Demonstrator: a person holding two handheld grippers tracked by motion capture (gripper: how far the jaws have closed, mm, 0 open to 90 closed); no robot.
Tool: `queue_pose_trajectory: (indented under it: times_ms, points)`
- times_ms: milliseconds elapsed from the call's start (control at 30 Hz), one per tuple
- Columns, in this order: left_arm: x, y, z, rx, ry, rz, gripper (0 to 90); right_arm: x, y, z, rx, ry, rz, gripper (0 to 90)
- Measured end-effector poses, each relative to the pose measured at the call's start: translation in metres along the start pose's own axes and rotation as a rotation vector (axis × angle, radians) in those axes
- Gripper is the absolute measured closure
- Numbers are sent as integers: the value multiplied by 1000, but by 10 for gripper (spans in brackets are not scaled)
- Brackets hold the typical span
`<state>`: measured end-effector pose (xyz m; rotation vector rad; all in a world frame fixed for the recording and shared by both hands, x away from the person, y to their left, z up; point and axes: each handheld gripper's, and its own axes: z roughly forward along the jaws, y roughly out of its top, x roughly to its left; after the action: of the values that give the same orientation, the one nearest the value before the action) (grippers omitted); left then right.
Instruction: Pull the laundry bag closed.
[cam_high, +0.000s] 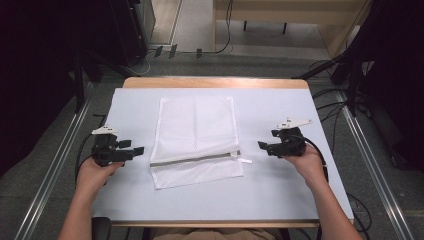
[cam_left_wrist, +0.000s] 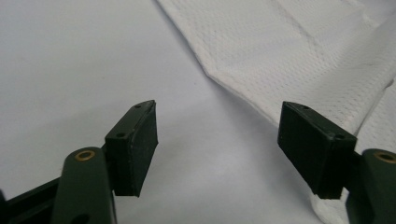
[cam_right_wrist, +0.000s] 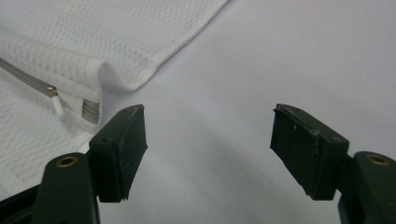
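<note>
A wooden table (cam_high: 215, 82) carries a pale sheet (cam_high: 280, 190) covering nearly all its top. Flat on the sheet's middle lies a white mesh bag (cam_high: 195, 125), its grey zipper (cam_high: 195, 159) closed.

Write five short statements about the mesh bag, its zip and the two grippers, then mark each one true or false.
1. The white mesh bag lies flat on the table between the two grippers. True.
2. The left gripper is shut on the bag's edge. False: its jaws are open and hold nothing.
3. The zip runs across the bag near the end closest to the person. True.
4. The zip pull sits at the end nearer the left gripper. False: it is at the end nearer the right gripper.
5. The right gripper's jaws are open. True.
</note>
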<state>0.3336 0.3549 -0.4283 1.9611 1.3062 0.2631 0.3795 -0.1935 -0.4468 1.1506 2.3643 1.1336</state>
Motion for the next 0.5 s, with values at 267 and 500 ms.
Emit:
queue_pose_trajectory:
  times_ms: [267, 500]
  points:
    - [1, -1, 4, 17, 24, 0, 279, -5, -3, 4, 22, -4, 5, 245]
    - [1, -2, 7, 18, 38, -13, 249, -7, -4, 6, 36, -6, 6, 244]
